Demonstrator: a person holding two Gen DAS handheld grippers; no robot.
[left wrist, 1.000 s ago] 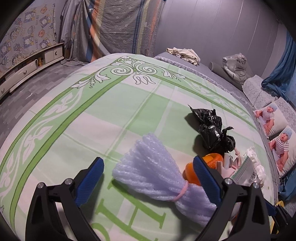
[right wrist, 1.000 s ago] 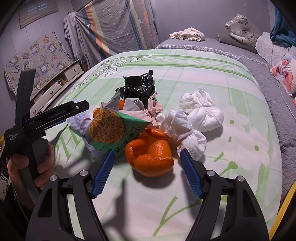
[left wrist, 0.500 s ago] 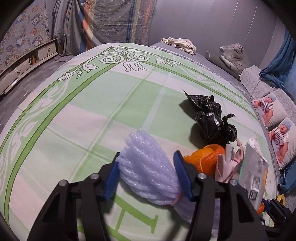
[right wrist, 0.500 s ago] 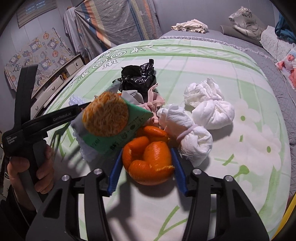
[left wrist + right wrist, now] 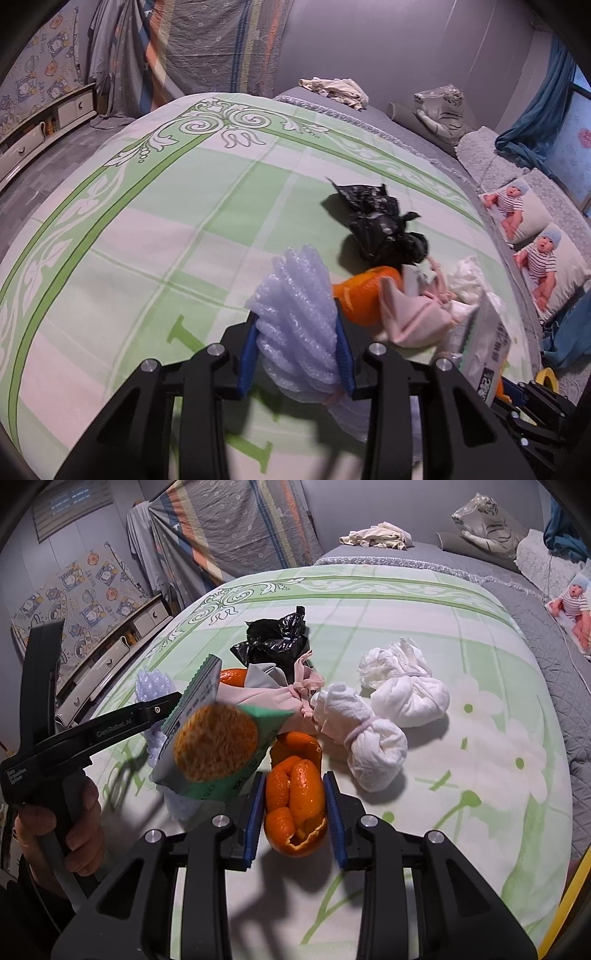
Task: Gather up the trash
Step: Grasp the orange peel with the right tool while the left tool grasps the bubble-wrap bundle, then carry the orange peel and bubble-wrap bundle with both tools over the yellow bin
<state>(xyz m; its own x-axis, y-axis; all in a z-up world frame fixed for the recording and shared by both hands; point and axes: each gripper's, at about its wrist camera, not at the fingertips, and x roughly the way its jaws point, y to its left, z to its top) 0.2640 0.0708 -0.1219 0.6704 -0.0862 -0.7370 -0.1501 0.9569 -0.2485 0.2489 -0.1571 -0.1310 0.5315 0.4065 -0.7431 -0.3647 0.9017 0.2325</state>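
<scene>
A pile of trash lies on a green and white bedsheet (image 5: 129,236). My left gripper (image 5: 295,343) is shut on a pale blue foam net bundle (image 5: 295,314); it also shows in the right wrist view (image 5: 153,688). My right gripper (image 5: 293,801) is shut on an orange peel (image 5: 295,794). Beside it lie a green snack packet (image 5: 214,738), a pink cloth (image 5: 273,698), a black plastic bag (image 5: 275,638) and white tissue bundles (image 5: 369,738). In the left wrist view the black bag (image 5: 376,229), another peel (image 5: 364,291) and the pink cloth (image 5: 410,314) lie just beyond the foam.
The left tool's body (image 5: 85,734) and the hand holding it fill the left of the right wrist view. Baby-print pillows (image 5: 532,236) lie along the bed's right side. A grey quilt (image 5: 535,609) borders the sheet. Drawers (image 5: 33,125) stand at the left wall.
Both grippers have closed: the left on the foam net bundle, the right on the orange peel. The snack packet has tipped up beside the right gripper.
</scene>
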